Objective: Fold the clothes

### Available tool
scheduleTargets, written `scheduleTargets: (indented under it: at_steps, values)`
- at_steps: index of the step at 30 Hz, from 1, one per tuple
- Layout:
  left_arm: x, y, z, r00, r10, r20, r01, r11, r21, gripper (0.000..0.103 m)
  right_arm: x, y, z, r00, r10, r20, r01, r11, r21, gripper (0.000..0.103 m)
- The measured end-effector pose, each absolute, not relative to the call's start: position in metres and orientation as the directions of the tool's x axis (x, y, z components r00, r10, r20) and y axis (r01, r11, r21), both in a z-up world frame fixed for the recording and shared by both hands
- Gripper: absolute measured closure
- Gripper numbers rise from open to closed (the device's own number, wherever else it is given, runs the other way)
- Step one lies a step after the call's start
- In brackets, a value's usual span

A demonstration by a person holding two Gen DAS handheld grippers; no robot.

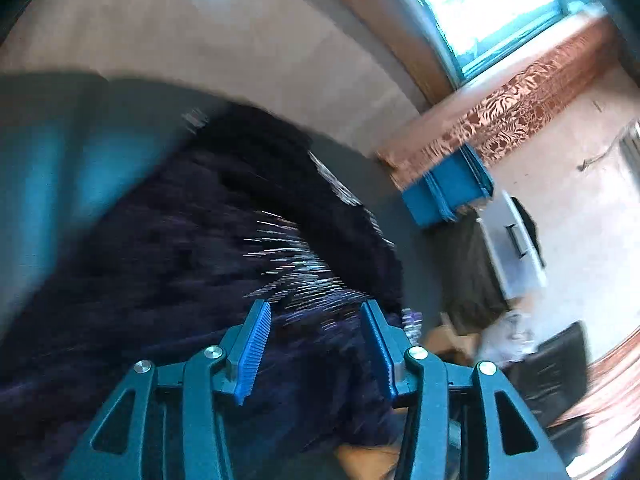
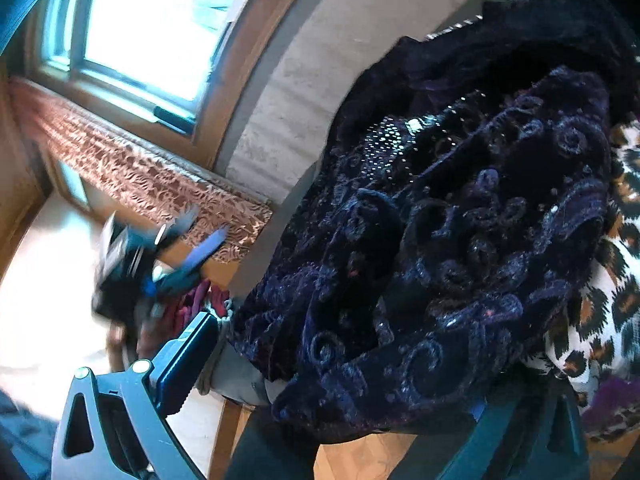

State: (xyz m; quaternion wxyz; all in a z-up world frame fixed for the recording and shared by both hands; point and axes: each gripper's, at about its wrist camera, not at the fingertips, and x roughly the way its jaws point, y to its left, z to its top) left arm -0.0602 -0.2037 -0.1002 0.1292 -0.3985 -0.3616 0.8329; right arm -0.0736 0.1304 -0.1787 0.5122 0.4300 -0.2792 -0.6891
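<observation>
A dark purple velvet garment [image 1: 180, 260] with swirl embroidery and sequins lies bunched on a grey table [image 1: 60, 152]. My left gripper [image 1: 316, 308] hovers over it, open, with nothing pressed between its blue pads. The right wrist view shows the same garment [image 2: 460, 240] heaped in front of my right gripper [image 2: 352, 360]. That gripper's left finger [image 2: 184, 364] stands clear of the cloth, while its right finger is hidden under the garment's hem. The left gripper [image 2: 206, 228] shows blurred at the left, off the table's edge.
A leopard-print garment [image 2: 612, 280] lies right of the velvet one. Beyond the table are a window [image 1: 480, 0], a patterned ledge [image 1: 500, 120], a blue crate [image 1: 448, 192] and a white box [image 1: 516, 240] on the floor. Red cloth [image 2: 196, 304] sits below the table edge.
</observation>
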Motion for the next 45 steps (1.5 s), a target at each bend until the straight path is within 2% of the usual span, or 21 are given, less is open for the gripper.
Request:
scheduleTargets:
  at_steps: [6, 14, 15, 16, 17, 18, 20, 22, 26, 28, 30, 31, 32, 33, 34, 36, 37, 40, 42, 44, 45]
  values:
    - [-0.153, -0.143, -0.133, -0.566, 0.614, -0.55, 0.12, -0.599, -0.792, 0.052, -0.072, 0.138, -0.183, -0.1, -0.954, -0.284, 0.482, -0.296, 0.825, 0.0]
    - [-0.237, -0.125, -0.176, -0.463, 0.575, -0.674, 0.339, -0.588, -0.735, 0.05, -0.075, 0.14, -0.187, -0.094, -0.962, -0.255, 0.476, -0.268, 0.838, 0.0]
    - [-0.24, -0.124, -0.178, -0.462, 0.57, -0.68, 0.348, -0.589, -0.73, 0.055, -0.073, 0.137, -0.187, -0.098, -0.963, -0.252, 0.482, -0.268, 0.834, 0.0]
    - [-0.244, -0.122, -0.18, -0.46, 0.564, -0.686, 0.357, -0.59, -0.724, 0.065, -0.072, 0.136, -0.187, -0.102, -0.963, -0.251, 0.49, -0.268, 0.829, 0.0]
    - [-0.247, -0.121, -0.179, -0.455, 0.541, -0.707, 0.364, -0.612, -0.702, 0.1, -0.07, 0.133, -0.187, -0.104, -0.963, -0.251, 0.498, -0.268, 0.824, 0.0]
    - [-0.248, -0.122, -0.177, -0.464, 0.529, -0.711, 0.365, -0.617, -0.697, 0.103, -0.069, 0.131, -0.187, -0.105, -0.962, -0.251, 0.507, -0.269, 0.819, 0.0]
    - [-0.246, -0.133, -0.164, -0.552, 0.542, -0.634, 0.341, -0.546, -0.765, 0.103, -0.068, 0.131, -0.188, -0.1, -0.962, -0.254, 0.513, -0.268, 0.815, 0.0]
    - [-0.23, -0.154, -0.127, -0.682, 0.521, -0.514, 0.249, -0.495, -0.833, 0.103, -0.068, 0.13, -0.188, -0.089, -0.962, -0.258, 0.511, -0.267, 0.817, 0.0]
    - [-0.172, -0.203, -0.033, -0.875, 0.403, -0.268, 0.047, -0.48, -0.876, 0.103, -0.069, 0.128, -0.187, -0.085, -0.959, -0.271, 0.511, -0.276, 0.814, 0.0]
    - [-0.131, -0.231, 0.007, -0.919, 0.336, -0.209, -0.001, -0.529, -0.849, 0.103, -0.068, 0.124, -0.185, -0.095, -0.954, -0.284, 0.513, -0.292, 0.807, 0.0]
    - [-0.107, -0.246, 0.022, -0.919, 0.339, -0.2, -0.026, -0.558, -0.829, 0.103, -0.066, 0.122, -0.184, -0.106, -0.951, -0.291, 0.515, -0.303, 0.802, 0.0]
    - [-0.104, -0.242, 0.019, -0.904, 0.332, -0.268, 0.012, -0.609, -0.793, 0.103, -0.066, 0.122, -0.184, -0.116, -0.949, -0.292, 0.515, -0.309, 0.799, 0.0]
    - [-0.102, -0.238, 0.015, -0.885, 0.318, -0.339, 0.049, -0.661, -0.749, 0.098, -0.065, 0.121, -0.184, -0.125, -0.947, -0.295, 0.516, -0.316, 0.796, 0.0]
    - [-0.1, -0.234, 0.012, -0.863, 0.3, -0.408, 0.084, -0.709, -0.7, 0.087, -0.065, 0.12, -0.184, -0.131, -0.944, -0.302, 0.518, -0.325, 0.791, 0.0]
    - [-0.097, -0.23, 0.008, -0.836, 0.277, -0.473, 0.116, -0.755, -0.646, 0.082, -0.065, 0.119, -0.183, -0.135, -0.941, -0.311, 0.516, -0.335, 0.788, 0.0]
    - [-0.101, -0.201, -0.006, -0.793, 0.225, -0.566, 0.12, -0.853, -0.508, 0.072, -0.064, 0.117, -0.181, -0.138, -0.938, -0.319, 0.509, -0.343, 0.789, 0.0]
    - [-0.105, -0.179, -0.014, -0.757, 0.19, -0.626, 0.1, -0.912, -0.399, 0.071, -0.065, 0.116, -0.181, -0.136, -0.935, -0.329, 0.502, -0.351, 0.79, 0.0]
    - [-0.123, -0.132, -0.031, -0.676, 0.171, -0.717, -0.007, -0.974, -0.226, 0.07, -0.072, 0.119, -0.178, -0.107, -0.919, -0.379, 0.433, -0.386, 0.815, 0.0]
    - [-0.142, -0.117, -0.041, -0.638, 0.181, -0.749, -0.035, -0.978, -0.206, 0.062, -0.076, 0.124, -0.168, -0.104, -0.905, -0.412, 0.417, -0.416, 0.808, 0.0]
    - [-0.163, -0.108, -0.049, -0.607, 0.192, -0.771, -0.038, -0.976, -0.213, 0.06, -0.079, 0.14, -0.146, -0.182, -0.884, -0.431, 0.491, -0.462, 0.739, 0.0]
    - [-0.174, -0.103, -0.053, -0.593, 0.199, -0.78, -0.039, -0.975, -0.219, 0.051, -0.081, 0.147, -0.14, -0.211, -0.877, -0.432, 0.508, -0.476, 0.718, 0.0]
